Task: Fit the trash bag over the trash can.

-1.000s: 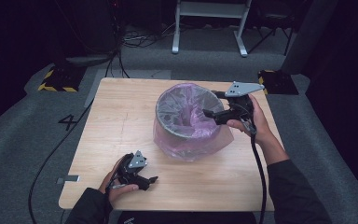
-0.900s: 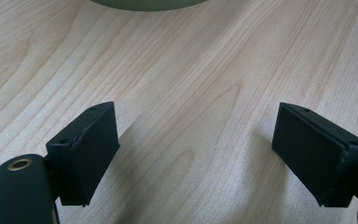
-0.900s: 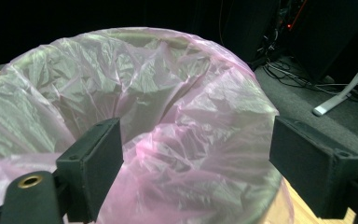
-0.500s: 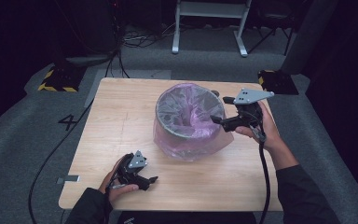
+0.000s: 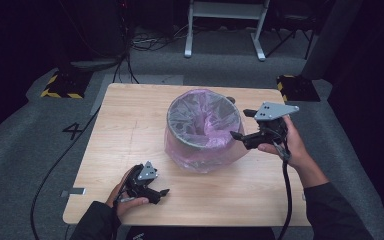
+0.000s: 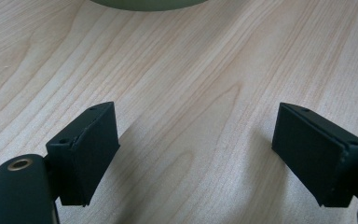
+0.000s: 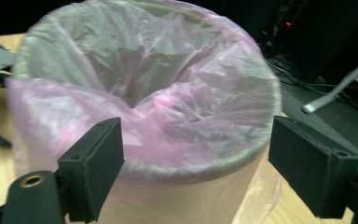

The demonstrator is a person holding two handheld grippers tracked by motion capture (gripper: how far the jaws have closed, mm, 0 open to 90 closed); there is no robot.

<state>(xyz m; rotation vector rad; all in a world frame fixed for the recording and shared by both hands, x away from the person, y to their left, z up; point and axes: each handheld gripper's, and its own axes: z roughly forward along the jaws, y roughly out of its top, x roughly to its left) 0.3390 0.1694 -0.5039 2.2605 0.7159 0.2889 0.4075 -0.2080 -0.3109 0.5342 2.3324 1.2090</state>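
Risk noted: bin (image 5: pixel 203 131) with loose pink liner (image 7: pixel 135 107) stands mid-table (image 5: pixel 130 115); right gripper (image 5: pixel 243 125), jaws spread and empty beside its rim, could snag and tear film, while left gripper (image 5: pixel 156 193) rests empty, jaws apart, near edge.

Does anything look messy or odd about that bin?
Slightly. The pink bag lining the bin is crumpled and sags unevenly inside; it drapes loosely over the rim. Nothing is spilled on the table.
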